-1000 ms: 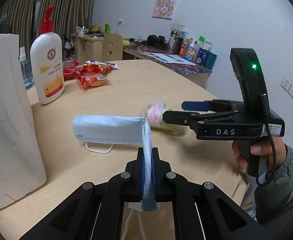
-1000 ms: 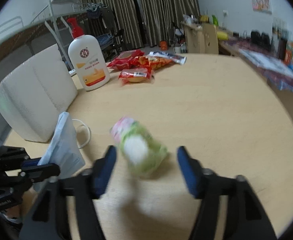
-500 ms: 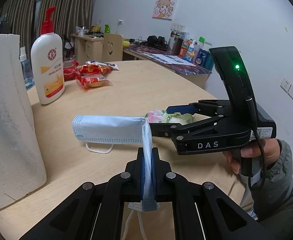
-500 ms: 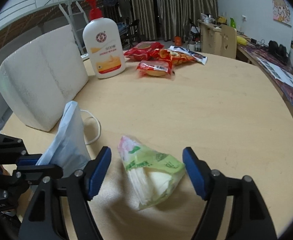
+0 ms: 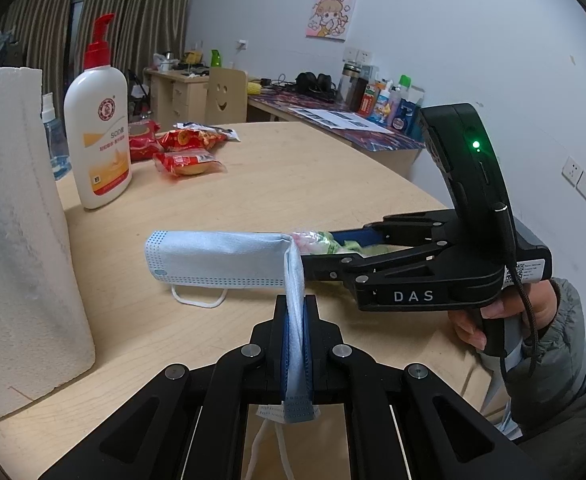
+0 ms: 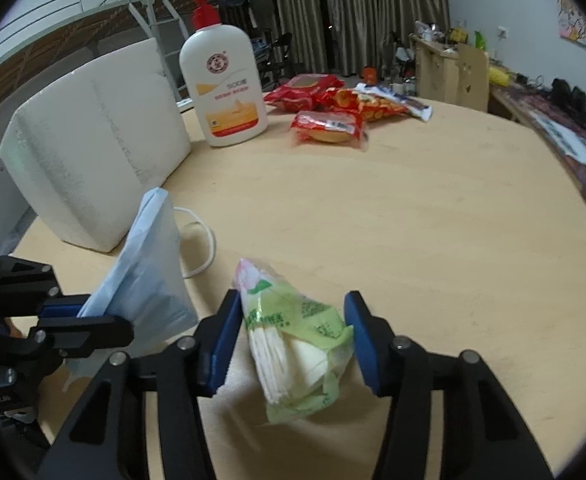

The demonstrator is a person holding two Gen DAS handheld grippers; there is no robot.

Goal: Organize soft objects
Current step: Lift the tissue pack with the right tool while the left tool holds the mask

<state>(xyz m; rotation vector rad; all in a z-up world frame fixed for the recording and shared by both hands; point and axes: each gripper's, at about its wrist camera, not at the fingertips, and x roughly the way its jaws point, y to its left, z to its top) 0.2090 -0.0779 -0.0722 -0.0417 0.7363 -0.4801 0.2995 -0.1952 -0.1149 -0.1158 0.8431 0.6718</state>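
Closing in over the last second, my right gripper (image 6: 293, 336) has gone from hovering short of the tissue pack (image 6: 293, 332) to straddling it, and its 2 blue pads have narrowed toward the pack's sides.

Working from 9 o'clock across in the right wrist view: the paper towel roll (image 6: 93, 152) lies at about 10 o'clock, unmoved, with the lotion bottle (image 6: 225, 84) beyond it near 11. My left gripper (image 5: 295, 340) stays fully clamped on the blue face mask (image 5: 221, 256), which folds over to 9 o'clock in the left view, its ear loop (image 5: 199, 300) trailing on the table (image 6: 433, 220). That hold has not shifted.

At centre, the pack sits between the right pads, tilted with its pink end toward 12 o'clock. The left pad (image 6: 223, 340) looks to be touching the wrapper; the right pad (image 6: 363, 340) seems at or just beside it. I judge the jaws partly shut and not yet squeezing.

Snack packets (image 6: 333, 108) at 12 to 1 o'clock are untouched.

So 1 soft item is secured and the second is bracketed; a gentle squeeze should suffice, since the wrapper looks loose and could slip.
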